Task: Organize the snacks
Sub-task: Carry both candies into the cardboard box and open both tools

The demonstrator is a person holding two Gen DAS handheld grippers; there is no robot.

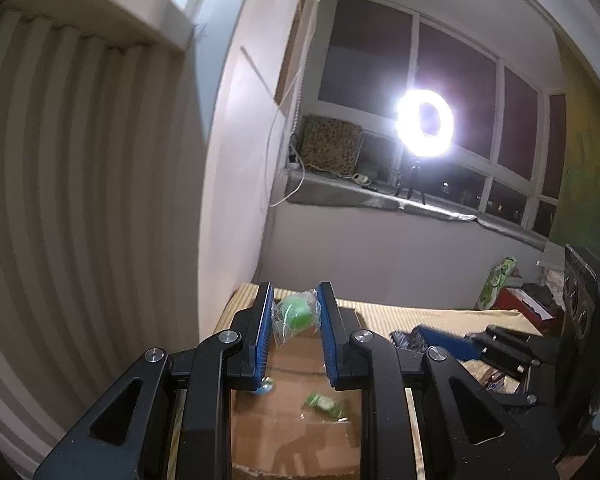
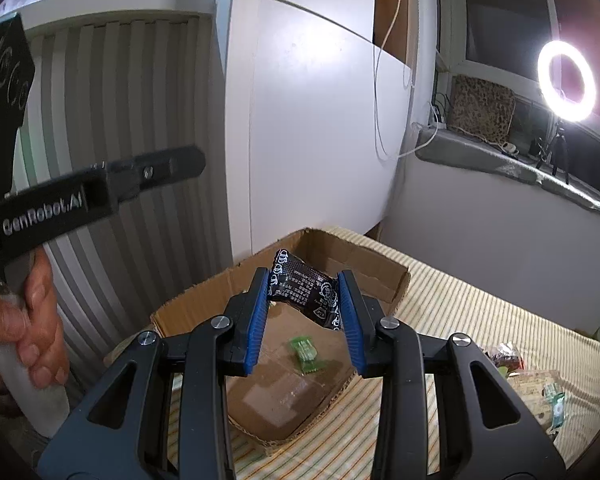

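My left gripper (image 1: 294, 300) is shut on a green candy in a clear wrapper (image 1: 296, 315) and holds it above the open cardboard box (image 1: 300, 432). My right gripper (image 2: 305, 280) is shut on a black snack packet (image 2: 305, 289) with white print, held over the same box (image 2: 340, 256). A small green wrapped candy (image 2: 305, 354) lies on the box floor; it also shows in the left wrist view (image 1: 323, 402). The right gripper's blue fingers (image 1: 444, 342) show at the right of the left wrist view.
The box sits on a striped yellow cloth (image 2: 460, 304). Loose snacks (image 2: 508, 356) and a green packet (image 2: 556, 404) lie on the cloth at right. A white wall panel (image 2: 312, 120) and a striped wall stand behind. A ring light (image 2: 566, 80) shines on the windowsill.
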